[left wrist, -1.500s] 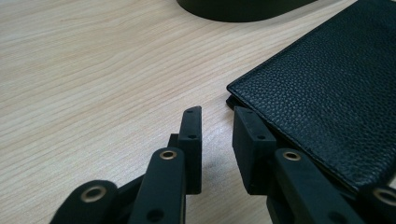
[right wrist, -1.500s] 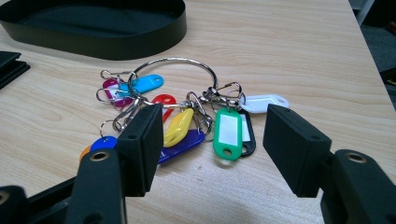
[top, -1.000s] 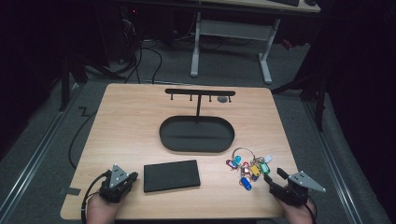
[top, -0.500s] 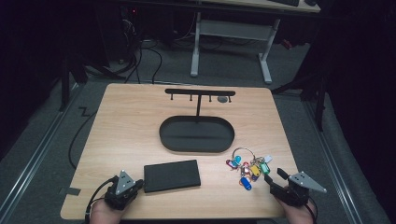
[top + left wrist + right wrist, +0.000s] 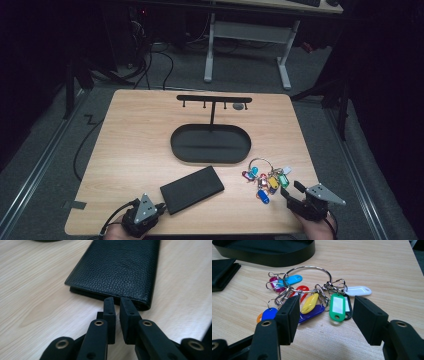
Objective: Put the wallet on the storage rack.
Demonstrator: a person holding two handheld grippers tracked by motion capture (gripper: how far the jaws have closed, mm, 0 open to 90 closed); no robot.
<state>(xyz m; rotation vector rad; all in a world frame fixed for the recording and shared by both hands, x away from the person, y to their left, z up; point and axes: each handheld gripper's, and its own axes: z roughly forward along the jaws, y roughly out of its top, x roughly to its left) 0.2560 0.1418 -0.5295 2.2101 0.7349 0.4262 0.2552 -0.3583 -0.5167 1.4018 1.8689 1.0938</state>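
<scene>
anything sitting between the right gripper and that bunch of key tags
Nothing visible does. The right gripper is open with bare table between its jaws and the key tags just ahead. The wallet lies off to the side.

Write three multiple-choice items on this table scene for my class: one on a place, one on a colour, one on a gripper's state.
1. Where does the black wallet lie?
A. in the oval tray
B. on the table, nearer the person than the tray
C. on the rack

2. What colour is the tag between the right gripper's fingers in its own view?
A. green
B. pink
C. grey

3. How are the left gripper's fingers?
A. spread wide
B. nearly together at the wallet's edge
C. clamped on keys

Answers: B, the oval tray lies beyond it; A, the green tag shows there; B, only a slit parts them.
</scene>
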